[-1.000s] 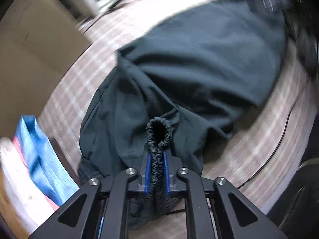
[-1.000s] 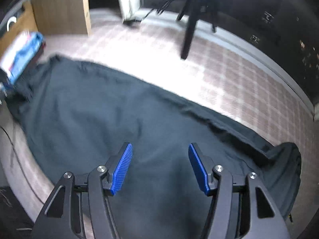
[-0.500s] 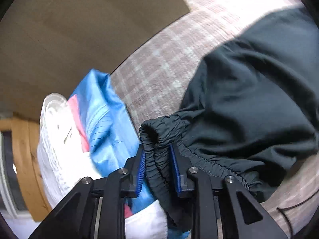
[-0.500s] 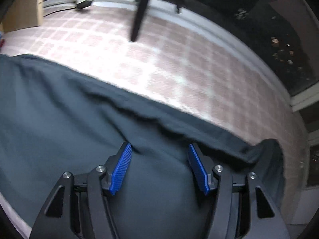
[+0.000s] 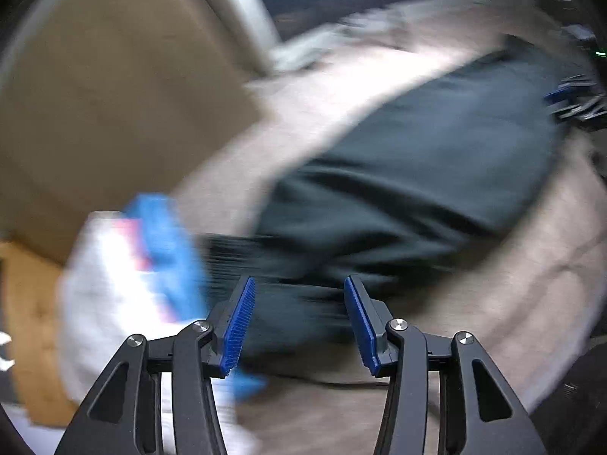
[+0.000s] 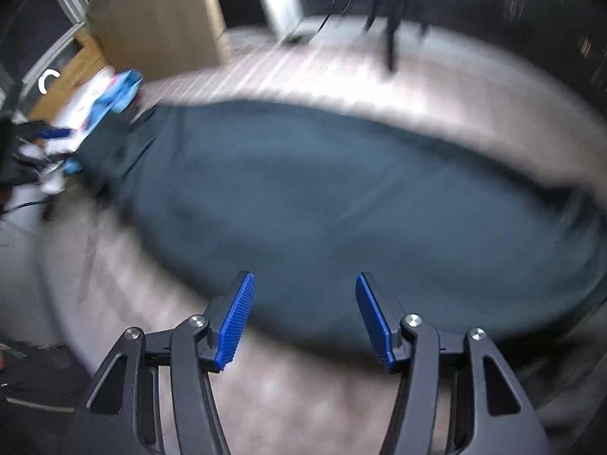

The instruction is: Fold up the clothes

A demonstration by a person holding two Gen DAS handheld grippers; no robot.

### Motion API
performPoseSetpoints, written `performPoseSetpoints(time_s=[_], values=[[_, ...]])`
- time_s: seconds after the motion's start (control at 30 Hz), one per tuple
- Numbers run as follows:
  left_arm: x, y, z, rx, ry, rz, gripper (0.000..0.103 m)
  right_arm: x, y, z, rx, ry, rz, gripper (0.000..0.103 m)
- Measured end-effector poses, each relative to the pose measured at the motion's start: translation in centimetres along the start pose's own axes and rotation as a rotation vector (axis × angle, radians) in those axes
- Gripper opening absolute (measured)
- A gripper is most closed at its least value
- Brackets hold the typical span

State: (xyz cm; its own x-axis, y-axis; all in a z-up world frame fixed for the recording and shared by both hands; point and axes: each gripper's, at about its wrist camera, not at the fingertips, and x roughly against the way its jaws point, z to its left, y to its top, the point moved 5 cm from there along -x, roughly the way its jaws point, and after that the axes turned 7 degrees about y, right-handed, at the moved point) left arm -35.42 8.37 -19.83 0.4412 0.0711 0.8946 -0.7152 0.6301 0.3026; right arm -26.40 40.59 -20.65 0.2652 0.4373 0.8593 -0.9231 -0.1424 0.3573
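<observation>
A dark green garment (image 5: 417,174) lies spread flat on the plaid-covered table (image 5: 531,284). Its gathered elastic waistband (image 5: 273,261) rests just beyond my left gripper (image 5: 299,288). The left jaws are opening and hover above the waistband with nothing pinched between the blue pads (image 5: 239,326). In the right wrist view the same garment (image 6: 341,197) fills the middle. My right gripper (image 6: 303,284) stands open over its near hem and holds nothing. Both views are motion-blurred.
A stack of folded blue and white clothes (image 5: 121,288) sits left of the waistband, and shows again as the stack (image 6: 106,94) in the right view. A brown board (image 5: 114,94) stands behind it. Tripod legs (image 6: 390,30) rise at the table's far side.
The left gripper let go of the waistband, its jaws spread, and it pulled up and away. The right gripper swung back from the far hem to the garment's near edge, still open.
</observation>
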Motion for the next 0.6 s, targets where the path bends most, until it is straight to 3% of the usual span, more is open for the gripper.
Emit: performPoseSetpoints(time_s=[0.17, 0.3, 0.33, 0.37, 0.4, 0.6], values=[[-1.5, -0.9, -6.2, -0.040, -0.113, 0.015, 0.048, -4.3, -4.0, 1.0, -0.066, 0.044, 0.069, 0.055], [-2.0, -1.1, -8.0, -0.040, -0.159, 0.008, 0.047, -5.1, -2.3, 0.8, -0.049, 0.044, -0.037, 0.055], [-2.1, -1.0, -8.0, -0.034, -0.165, 0.006, 0.047, -5.2, -1.5, 0.9, -0.051, 0.068, -0.062, 0.052], [-2.1, -1.1, -8.0, -0.029, -0.169, 0.004, 0.047, -5.1, -0.7, 1.1, -0.053, 0.094, -0.087, 0.040], [-2.1, -1.2, -7.9, -0.025, -0.171, 0.001, 0.047, -5.0, 0.3, 1.0, -0.061, 0.124, -0.106, 0.006], [-1.6, -0.9, -8.9, -0.012, -0.208, -0.020, 0.047, -2.9, 6.4, -1.4, -0.180, 0.269, -0.225, 0.003]])
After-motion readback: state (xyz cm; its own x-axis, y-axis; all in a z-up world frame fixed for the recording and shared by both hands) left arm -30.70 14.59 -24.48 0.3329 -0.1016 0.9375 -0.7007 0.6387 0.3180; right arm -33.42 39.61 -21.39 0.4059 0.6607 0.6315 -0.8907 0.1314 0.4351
